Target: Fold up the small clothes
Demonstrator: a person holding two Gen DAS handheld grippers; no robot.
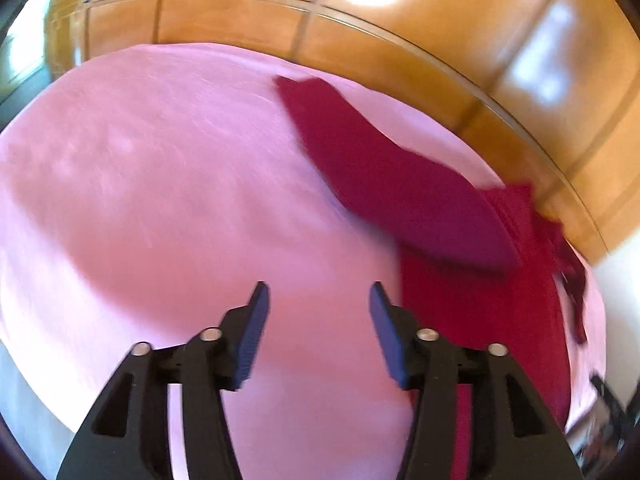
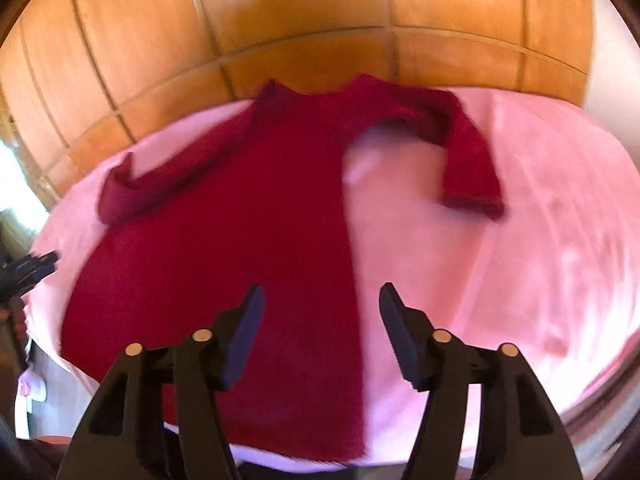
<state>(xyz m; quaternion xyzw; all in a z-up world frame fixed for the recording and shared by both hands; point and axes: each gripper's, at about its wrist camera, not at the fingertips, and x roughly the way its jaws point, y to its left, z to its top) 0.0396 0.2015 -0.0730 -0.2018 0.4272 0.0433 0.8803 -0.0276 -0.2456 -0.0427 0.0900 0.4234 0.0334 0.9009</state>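
Observation:
A dark red long-sleeved sweater (image 2: 240, 232) lies flat on the pink bed cover (image 2: 540, 240), neck toward the wooden wall. One sleeve (image 2: 464, 152) bends down at the right, the other (image 2: 132, 192) stretches left. My right gripper (image 2: 320, 304) hangs open above the sweater's right edge, nothing between its fingers. In the left wrist view the sweater (image 1: 480, 312) lies at the right with a sleeve (image 1: 380, 168) reaching up-left. My left gripper (image 1: 318, 300) is open over bare pink cover (image 1: 160, 200), left of the sweater's edge. The left gripper's tip (image 2: 36, 268) shows at the far left of the right wrist view.
A wooden panelled wall (image 2: 304, 28) runs close behind the bed's far edge. The same wall (image 1: 400, 32) curves around the bed in the left wrist view. Dark clutter (image 1: 604, 412) sits beyond the bed at the lower right. Wide pink cover lies left of the sweater.

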